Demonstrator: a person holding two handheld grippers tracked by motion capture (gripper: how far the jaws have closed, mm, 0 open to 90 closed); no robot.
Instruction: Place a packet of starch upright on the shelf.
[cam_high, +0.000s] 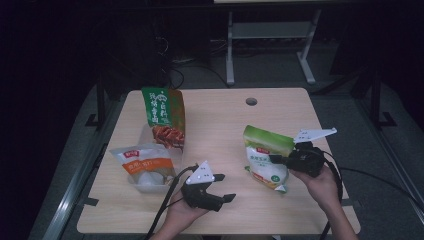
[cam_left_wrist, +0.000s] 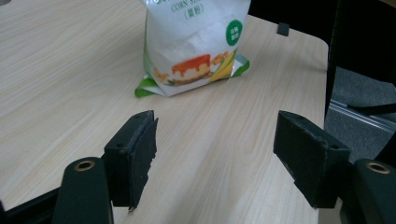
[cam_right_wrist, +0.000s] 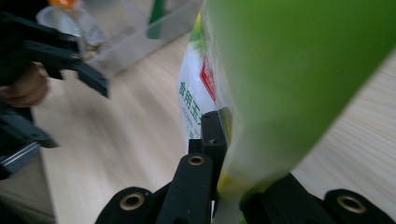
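Right gripper (cam_high: 278, 160) clamps the green-and-white corn starch pouch (cam_high: 264, 156), mid-lift off the desk (cam_high: 220, 130); left gripper (cam_high: 222, 187) wide, empty. Next: carry toward clear plastic bin (cam_high: 142, 181).

we see table (cam_high: 215, 120), clear tray (cam_high: 150, 182) at its left, two bags in tray, starch bag (cam_high: 265, 157) right of tray

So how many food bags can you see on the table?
3. A green-and-white corn starch bag is pinched by the right gripper. An orange-labelled bag and a tall green bag sit in the clear bin. More could hide behind them.
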